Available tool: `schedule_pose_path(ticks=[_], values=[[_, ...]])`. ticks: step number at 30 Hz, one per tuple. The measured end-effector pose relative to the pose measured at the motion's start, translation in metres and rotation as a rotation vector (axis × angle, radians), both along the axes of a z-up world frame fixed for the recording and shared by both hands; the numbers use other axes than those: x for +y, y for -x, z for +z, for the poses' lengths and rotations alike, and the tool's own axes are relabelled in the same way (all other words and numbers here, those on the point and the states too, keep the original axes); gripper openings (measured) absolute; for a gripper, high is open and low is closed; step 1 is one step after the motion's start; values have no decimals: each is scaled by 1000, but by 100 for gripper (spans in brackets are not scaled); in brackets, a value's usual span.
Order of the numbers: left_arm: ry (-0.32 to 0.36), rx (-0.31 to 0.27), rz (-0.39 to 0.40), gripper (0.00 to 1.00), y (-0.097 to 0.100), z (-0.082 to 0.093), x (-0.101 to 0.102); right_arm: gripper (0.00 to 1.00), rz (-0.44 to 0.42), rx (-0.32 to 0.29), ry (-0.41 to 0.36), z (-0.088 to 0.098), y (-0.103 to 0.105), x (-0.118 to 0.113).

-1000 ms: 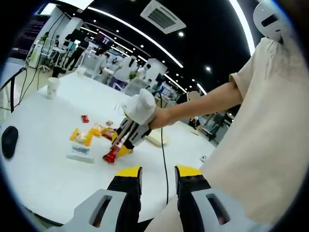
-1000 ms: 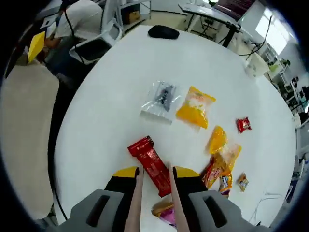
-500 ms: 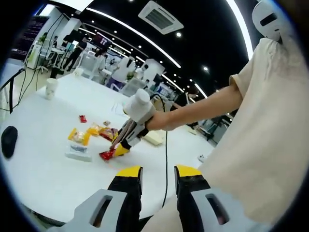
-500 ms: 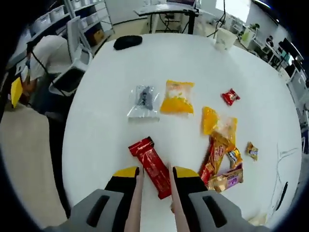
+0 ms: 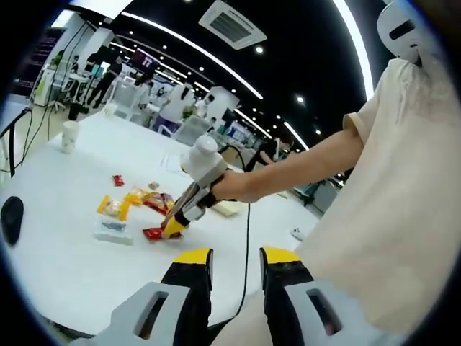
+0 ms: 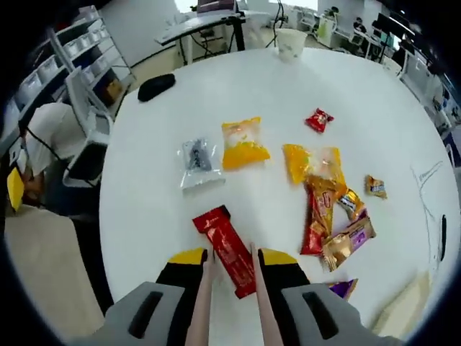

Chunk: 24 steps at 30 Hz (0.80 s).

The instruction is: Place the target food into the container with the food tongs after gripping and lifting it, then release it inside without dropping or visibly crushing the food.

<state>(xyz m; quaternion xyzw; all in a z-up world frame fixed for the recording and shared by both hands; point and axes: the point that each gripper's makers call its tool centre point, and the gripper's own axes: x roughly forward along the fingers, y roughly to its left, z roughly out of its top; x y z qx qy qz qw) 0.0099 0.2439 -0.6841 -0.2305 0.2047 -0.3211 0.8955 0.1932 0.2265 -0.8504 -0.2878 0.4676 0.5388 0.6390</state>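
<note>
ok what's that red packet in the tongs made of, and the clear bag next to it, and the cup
Red packet: looks like glossy plastic film, with shine and crimped ends. Tongs: pale thin blades, material unclear. Clear bag: transparent plastic film, since its dark contents show through. Cup: matte white, likely paper, too far to be sure.
</note>
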Motion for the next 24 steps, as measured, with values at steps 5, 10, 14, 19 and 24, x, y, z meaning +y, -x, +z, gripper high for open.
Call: schedule_pose_path(ticks=[5,10,14,19,24], values=[[-5,-4,-21,24,0,1,-3,27,15,-22,-11,2,3,-3],[-6,-2,-24,24,1,1,-2,27,125,-93,1,7,7,-4],[-6,3,-21,24,4,-1,-2,27,125,-93,-11,7,7,-3],[-6,4,-7,24,6,-2,0,27,147,-102,21,0,6,-9],[-1,7,10,23,6,-2,2,25,136,-101,37,-3,6,-12]])
